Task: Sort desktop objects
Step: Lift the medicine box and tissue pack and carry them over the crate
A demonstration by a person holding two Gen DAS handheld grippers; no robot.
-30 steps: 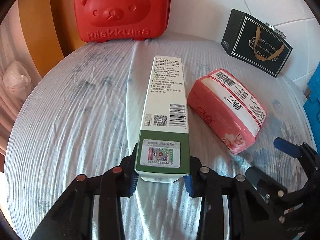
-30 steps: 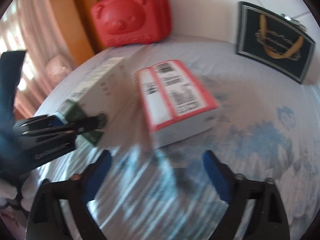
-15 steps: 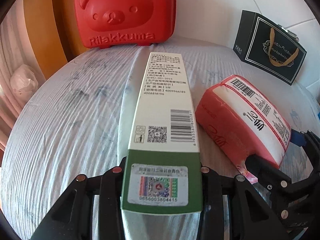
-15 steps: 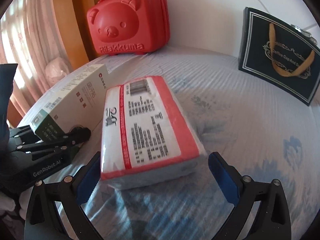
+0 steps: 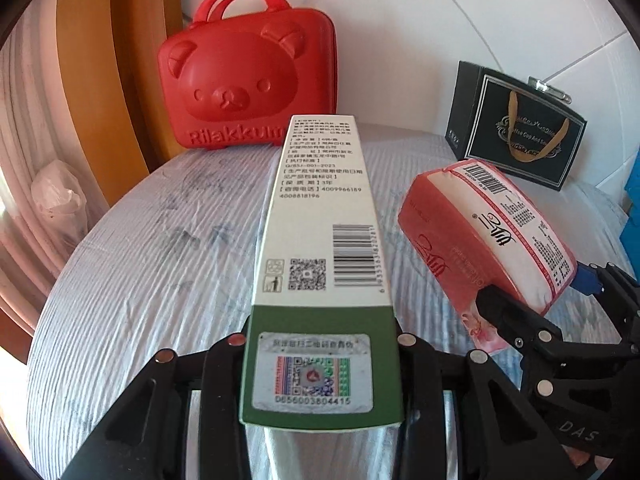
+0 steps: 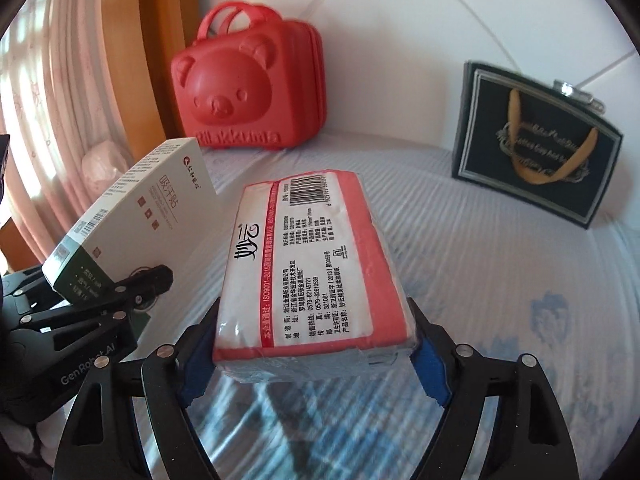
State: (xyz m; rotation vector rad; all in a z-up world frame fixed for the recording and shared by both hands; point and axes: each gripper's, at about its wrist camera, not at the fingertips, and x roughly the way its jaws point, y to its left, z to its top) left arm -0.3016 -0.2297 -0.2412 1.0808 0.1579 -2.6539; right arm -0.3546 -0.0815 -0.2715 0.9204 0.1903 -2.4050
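Note:
A long white box with a green end [image 5: 324, 208] is held in my left gripper [image 5: 320, 344], whose jaws are shut on its green end; the box is tilted up off the striped cloth [image 5: 160, 260]. To its right is a pink tissue pack [image 6: 312, 264], label up. My right gripper [image 6: 316, 356] is closing on the pack's near end, and its blue pads press both sides. In the left wrist view the tissue pack [image 5: 488, 236] hangs tilted above the cloth, with the right gripper [image 5: 536, 288] at its lower end.
A red bear-faced case [image 5: 248, 80] stands at the back against the wall. At the back right leans a black gift bag [image 5: 520, 128]. Something blue [image 5: 632, 200] shows at the right edge, and a white plastic bag [image 5: 56, 196] lies beyond the left edge.
The left gripper has raised the box off the cloth. The right gripper moved forward around the tissue pack, closed onto it and lifted its near end.

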